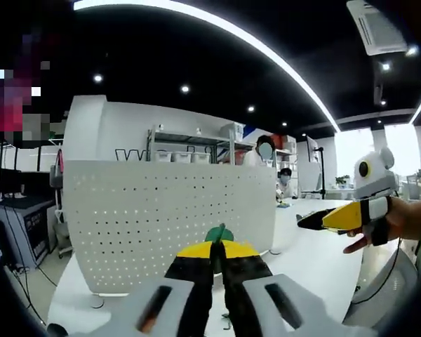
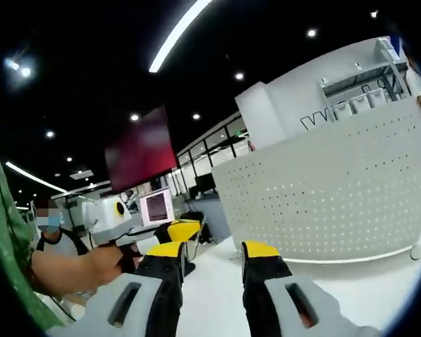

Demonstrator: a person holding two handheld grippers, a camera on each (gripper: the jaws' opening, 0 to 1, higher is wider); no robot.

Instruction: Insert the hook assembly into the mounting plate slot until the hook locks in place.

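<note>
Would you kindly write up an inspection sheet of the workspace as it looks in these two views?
Surface: white tabletop, bare where visible.
Job's things: white perforated metal panel stands upright on the table; a small green piece sits in the left tool, whose jaws are closed on it, just in front of the panel.
Clutter: nothing seen.
Grippers: right tool is open and empty; in the left gripper view it hangs off to the side, held by a hand.
Cables: thin dark leads hang by the equipment rack left of the table.
Surroundings: open lab, strip ceiling light, storage shelf, people beyond the panel.
</note>
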